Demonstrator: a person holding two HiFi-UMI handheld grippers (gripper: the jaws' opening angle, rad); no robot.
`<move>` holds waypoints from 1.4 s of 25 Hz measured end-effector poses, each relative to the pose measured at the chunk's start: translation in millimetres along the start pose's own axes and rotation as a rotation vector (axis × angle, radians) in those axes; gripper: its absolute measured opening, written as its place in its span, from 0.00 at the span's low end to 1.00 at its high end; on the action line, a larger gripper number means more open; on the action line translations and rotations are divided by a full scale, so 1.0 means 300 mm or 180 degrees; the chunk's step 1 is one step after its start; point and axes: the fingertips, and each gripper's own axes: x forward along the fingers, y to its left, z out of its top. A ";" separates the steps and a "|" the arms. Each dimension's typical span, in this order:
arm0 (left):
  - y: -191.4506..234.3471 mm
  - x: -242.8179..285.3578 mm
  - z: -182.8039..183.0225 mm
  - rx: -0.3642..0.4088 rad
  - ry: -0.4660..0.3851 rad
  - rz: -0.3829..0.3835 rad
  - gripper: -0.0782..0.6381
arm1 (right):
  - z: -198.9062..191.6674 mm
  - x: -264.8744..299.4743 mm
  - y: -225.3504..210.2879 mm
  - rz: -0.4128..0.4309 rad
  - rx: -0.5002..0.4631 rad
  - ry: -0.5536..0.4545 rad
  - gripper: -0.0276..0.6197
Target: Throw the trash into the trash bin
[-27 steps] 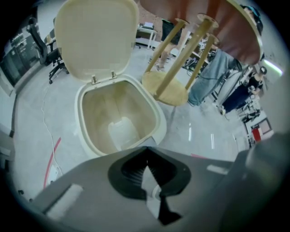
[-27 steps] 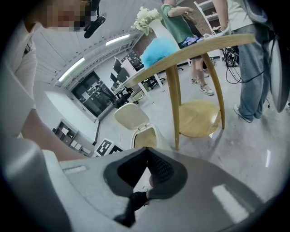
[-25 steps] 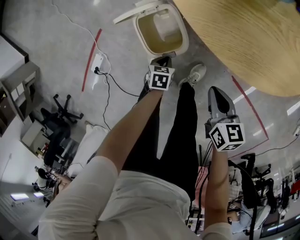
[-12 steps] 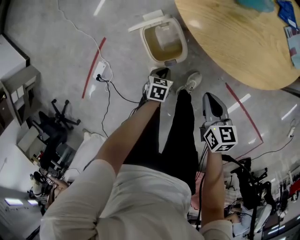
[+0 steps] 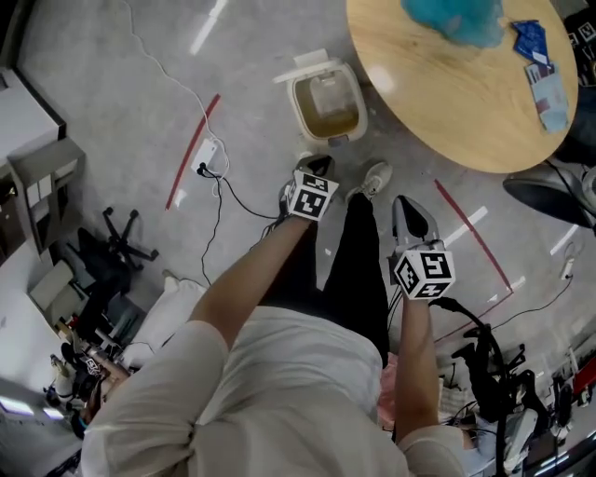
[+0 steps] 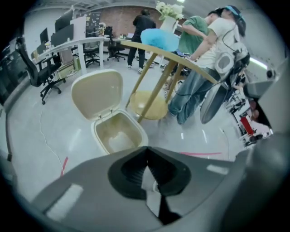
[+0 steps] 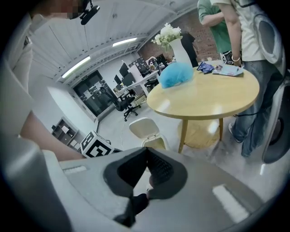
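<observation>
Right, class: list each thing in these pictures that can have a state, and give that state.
trash bin: lid up, open.
left gripper: shut, empty.
right gripper: shut, empty.
blue crumpled heap: lying on the round wooden table, not binned.
wrappers: lying flat near the table's edge.

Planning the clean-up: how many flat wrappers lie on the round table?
2: a dark blue wrapper near the table edge, a pale wrapper beside it. The blue heap may hide more.
</observation>
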 end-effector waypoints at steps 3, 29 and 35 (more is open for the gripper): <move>-0.017 -0.075 0.022 0.0026 -0.0017 0.0006 0.12 | 0.025 -0.040 0.029 -0.0009 -0.0028 0.0033 0.04; -0.291 -0.775 0.290 0.0564 -0.0590 -0.0433 0.12 | 0.278 -0.418 0.262 -0.0051 -0.0329 -0.0212 0.04; -0.319 -0.924 0.334 0.0696 -0.0818 -0.0448 0.12 | 0.330 -0.474 0.324 -0.0008 -0.0401 -0.0341 0.04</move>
